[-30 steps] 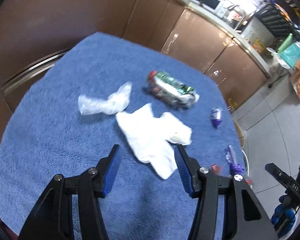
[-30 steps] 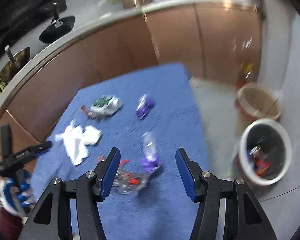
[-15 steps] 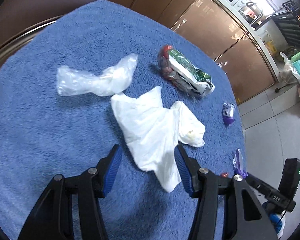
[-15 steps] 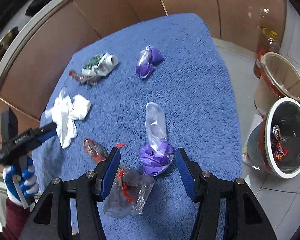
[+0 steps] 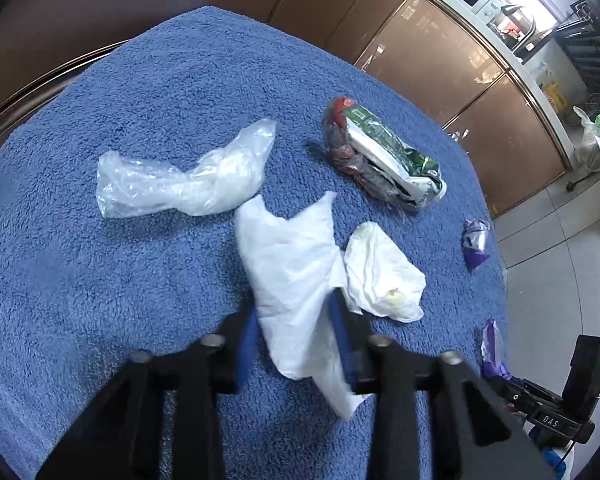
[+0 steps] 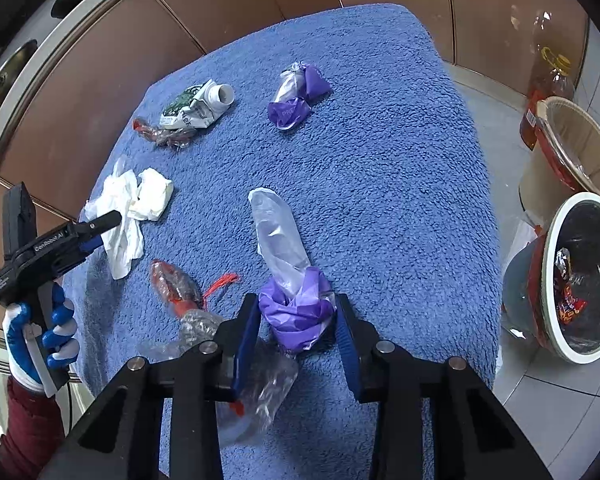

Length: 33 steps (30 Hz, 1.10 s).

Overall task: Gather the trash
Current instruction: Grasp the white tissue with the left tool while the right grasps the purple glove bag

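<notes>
Hand-held gripper on the left (image 5: 294,336) has just closed on the white tissue (image 5: 292,280) and the right hand-held gripper (image 6: 296,326) on the purple wrapper (image 6: 296,312), both near on the worktop (image 6: 380,200), ready for lifting to the bin (image 6: 580,280).

Both fisheye views: even, bright daylight; dark vignette rings the edges, where cabinet (image 5: 428,64) lines bow. Glare whitens the window zone at 1 o'clock, left view. Left tool (image 5: 294,336) motion-blurred; blue towel (image 6: 380,168) sharp, shadows soft.
</notes>
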{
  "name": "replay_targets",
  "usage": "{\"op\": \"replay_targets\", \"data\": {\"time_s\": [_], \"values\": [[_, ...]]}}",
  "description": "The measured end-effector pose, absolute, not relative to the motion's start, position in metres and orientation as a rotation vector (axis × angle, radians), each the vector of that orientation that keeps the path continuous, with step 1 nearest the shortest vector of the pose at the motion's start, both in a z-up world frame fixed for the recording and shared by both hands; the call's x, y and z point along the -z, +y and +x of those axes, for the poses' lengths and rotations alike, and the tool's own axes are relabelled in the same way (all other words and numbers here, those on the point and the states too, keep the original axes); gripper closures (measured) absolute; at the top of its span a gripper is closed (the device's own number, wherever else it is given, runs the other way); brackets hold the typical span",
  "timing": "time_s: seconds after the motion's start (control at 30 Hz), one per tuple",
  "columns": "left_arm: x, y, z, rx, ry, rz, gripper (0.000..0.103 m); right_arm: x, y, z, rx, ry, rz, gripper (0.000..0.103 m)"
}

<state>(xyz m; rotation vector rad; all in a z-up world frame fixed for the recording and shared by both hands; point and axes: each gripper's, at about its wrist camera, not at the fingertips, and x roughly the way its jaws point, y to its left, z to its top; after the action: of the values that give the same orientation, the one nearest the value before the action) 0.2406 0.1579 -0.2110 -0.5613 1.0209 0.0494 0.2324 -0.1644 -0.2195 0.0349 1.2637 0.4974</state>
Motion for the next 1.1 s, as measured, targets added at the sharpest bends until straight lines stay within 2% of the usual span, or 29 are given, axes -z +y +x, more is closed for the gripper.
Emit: {"op": "replay_targets", "data": {"time_s": [0.1, 0.27, 0.77, 1.1], "values": [[0.213, 0.161, 0.236, -0.045, 1.017, -0.558, 0.092, 0.213, -0.167, 0.229, -0.486, 1.223, 0.017, 0.069], [0.208, 0.162, 0.225, -0.035, 0.996, -0.563, 0.097, 0.205, -0.171, 0.224, -0.436, 1.164, -0.030, 0.069], [0.153, 0.166, 0.183, 0.002, 0.893, -0.532, 0.097, 0.164, -0.207, 0.200, -0.345, 1.018, 0.031, 0.069], [0.093, 0.128, 0.172, 0.085, 0.818, -0.462, 0.097, 0.115, -0.240, 0.173, -0.296, 0.860, 0.087, 0.069]]}}
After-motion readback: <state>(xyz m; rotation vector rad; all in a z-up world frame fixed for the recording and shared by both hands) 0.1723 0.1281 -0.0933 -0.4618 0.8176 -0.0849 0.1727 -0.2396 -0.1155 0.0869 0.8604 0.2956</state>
